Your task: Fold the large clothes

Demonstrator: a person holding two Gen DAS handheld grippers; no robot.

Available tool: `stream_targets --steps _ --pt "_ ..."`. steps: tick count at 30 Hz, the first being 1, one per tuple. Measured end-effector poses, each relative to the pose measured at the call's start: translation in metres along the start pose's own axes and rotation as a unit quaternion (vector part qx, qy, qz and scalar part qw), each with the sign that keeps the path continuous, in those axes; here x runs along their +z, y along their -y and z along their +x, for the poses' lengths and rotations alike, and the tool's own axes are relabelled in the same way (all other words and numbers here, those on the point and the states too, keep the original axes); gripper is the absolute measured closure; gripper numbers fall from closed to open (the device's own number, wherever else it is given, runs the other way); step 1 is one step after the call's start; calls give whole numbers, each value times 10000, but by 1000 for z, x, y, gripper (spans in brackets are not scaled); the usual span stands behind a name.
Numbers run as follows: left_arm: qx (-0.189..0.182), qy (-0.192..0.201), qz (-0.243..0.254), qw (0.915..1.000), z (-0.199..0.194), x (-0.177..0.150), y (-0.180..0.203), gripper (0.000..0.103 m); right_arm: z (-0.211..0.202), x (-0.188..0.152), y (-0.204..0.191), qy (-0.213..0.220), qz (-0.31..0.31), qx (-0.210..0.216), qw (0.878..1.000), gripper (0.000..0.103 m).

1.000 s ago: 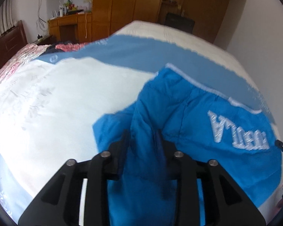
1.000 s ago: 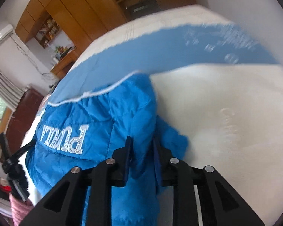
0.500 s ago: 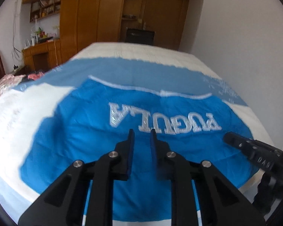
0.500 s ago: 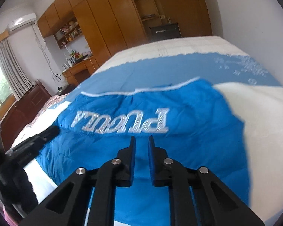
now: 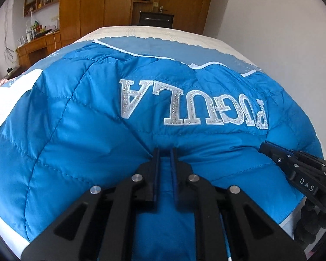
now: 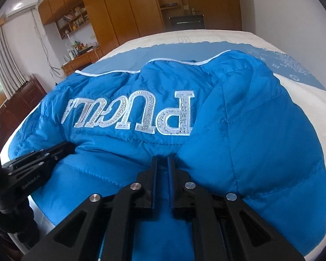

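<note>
A bright blue quilted jacket (image 5: 80, 130) with silver lettering lies spread on the bed, back side up, white-piped hem at the far edge; it also fills the right wrist view (image 6: 250, 130). My left gripper (image 5: 164, 152) is shut on the jacket's near edge, pinching a ridge of fabric. My right gripper (image 6: 160, 159) is shut on the same near edge further right. Each gripper shows in the other's view: the right gripper (image 5: 269, 149) at the right, the left gripper (image 6: 64, 148) at the left.
The bed (image 5: 10, 100) has a white and light-blue cover. Wooden wardrobes (image 5: 97, 6) and a desk (image 5: 37, 45) stand beyond it, a white wall (image 5: 271, 32) on the right. A dark wooden headboard (image 6: 17, 106) is at the left.
A second ago both grippers held folded-in sleeves. They have since moved to the jacket's near edge and shut on it; the cameras now sit lower and closer to the lettering.
</note>
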State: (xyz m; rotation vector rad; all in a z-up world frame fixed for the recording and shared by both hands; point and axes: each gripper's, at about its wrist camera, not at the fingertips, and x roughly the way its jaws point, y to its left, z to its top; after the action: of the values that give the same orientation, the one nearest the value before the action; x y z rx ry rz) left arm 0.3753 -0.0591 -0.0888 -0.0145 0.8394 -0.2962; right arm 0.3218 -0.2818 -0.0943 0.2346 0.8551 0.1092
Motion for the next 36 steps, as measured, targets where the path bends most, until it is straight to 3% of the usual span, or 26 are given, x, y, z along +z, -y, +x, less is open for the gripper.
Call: stream_targets --steps 3,6,8,11,14,20,25,28,29,31,33,35,36 --pt "31 23 -192 9998 -6 0 -1 93 -6 0 -3 90 -19 -61 9999 96" --pt "6 151 -207 9997 -22 2 8 93 -23 4 2 241 174 308 9991 95" --pt "-80 208 -128 9997 -32 -1 15 93 -30 6 4 280 194 292 9990 95" --pt "-78 251 108 9996 -39 -10 25 93 -34 -3 3 144 172 453 9987 95" --pt "116 173 383 9991 -31 -18 33 93 -26 -10 -6 77 -105 132 9998 96" --pt "-197 -84 28 9998 -16 -19 18 93 -10 -15 2 -92 4 239 9997 97" --pt "-104 -71 81 9999 -16 -17 20 93 -11 -13 0 -120 -36 238 9996 97" --pt "-157 -44 50 9999 -25 -14 19 93 -22 -6 4 -168 31 512 9985 93" --pt "-184 -45 55 9998 -31 -12 19 90 -31 -2 7 -152 96 714 9973 89" --pt "-206 92 6 9997 -49 -7 15 60 -48 7 12 43 75 777 9969 86" --pt "-53 378 -58 9993 -71 3 4 54 -70 21 24 292 145 695 9970 71" --pt "111 522 -87 9985 -87 14 -9 45 -84 34 45 339 388 639 9966 49" --pt "248 525 -110 9982 -92 19 -14 38 -87 38 55 326 504 617 9963 46"
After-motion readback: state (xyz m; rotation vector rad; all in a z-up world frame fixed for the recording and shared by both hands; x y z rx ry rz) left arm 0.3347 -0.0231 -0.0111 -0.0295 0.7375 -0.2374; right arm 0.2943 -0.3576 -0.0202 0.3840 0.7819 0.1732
